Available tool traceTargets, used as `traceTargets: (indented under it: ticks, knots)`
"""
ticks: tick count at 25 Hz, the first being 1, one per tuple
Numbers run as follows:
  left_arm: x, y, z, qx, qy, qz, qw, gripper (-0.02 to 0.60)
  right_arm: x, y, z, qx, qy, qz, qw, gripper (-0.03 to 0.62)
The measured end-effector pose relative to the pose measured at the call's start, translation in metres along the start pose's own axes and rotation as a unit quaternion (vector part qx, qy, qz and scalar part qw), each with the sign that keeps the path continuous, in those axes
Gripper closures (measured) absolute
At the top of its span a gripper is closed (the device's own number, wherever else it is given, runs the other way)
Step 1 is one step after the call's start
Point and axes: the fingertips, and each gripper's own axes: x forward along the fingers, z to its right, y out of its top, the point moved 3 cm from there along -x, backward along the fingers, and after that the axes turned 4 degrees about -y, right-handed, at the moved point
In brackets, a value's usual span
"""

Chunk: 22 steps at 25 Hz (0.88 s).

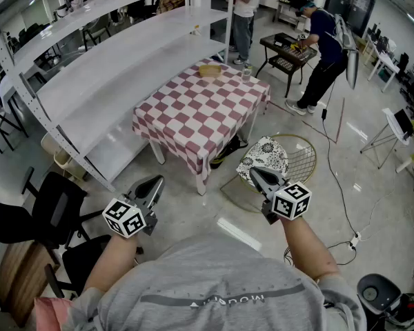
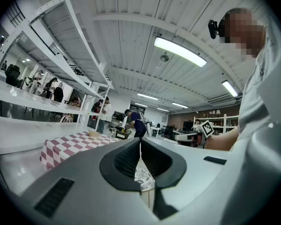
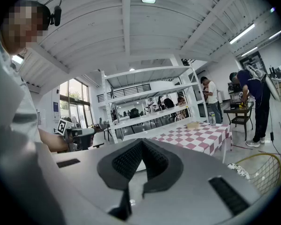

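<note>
Both tongs are pressed together with nothing between them. Your left tongs (image 1: 154, 182) and right tongs (image 1: 254, 172) hang in the air over the floor (image 1: 190, 209), well apart from each other. Patterned cushion (image 1: 265, 156) is just beyond your right tongs, lying in a gold wire chair (image 1: 306, 158) on the floor. Checked tabletop (image 1: 200, 109) stands farther ahead. Tan container (image 1: 210, 70) sits at its far edge, bottle (image 1: 245, 73) near its far right corner. White rack (image 1: 103, 74) runs along its left edge.
</note>
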Motion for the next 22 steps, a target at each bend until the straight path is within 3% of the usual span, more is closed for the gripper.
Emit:
traceTargets:
  ticks: [9,22]
  knots:
    - [0.031,-0.008,0.005,0.006,0.016,-0.014,0.9997,0.561,0.004,0.001,0.034,0.013,-0.004,-0.019,1.000,0.569]
    - [0.076,-0.025,0.053,-0.003,0.040,-0.016,0.9991,0.561,-0.023,0.004,0.080,0.017,0.022,-0.023,0.999,0.569]
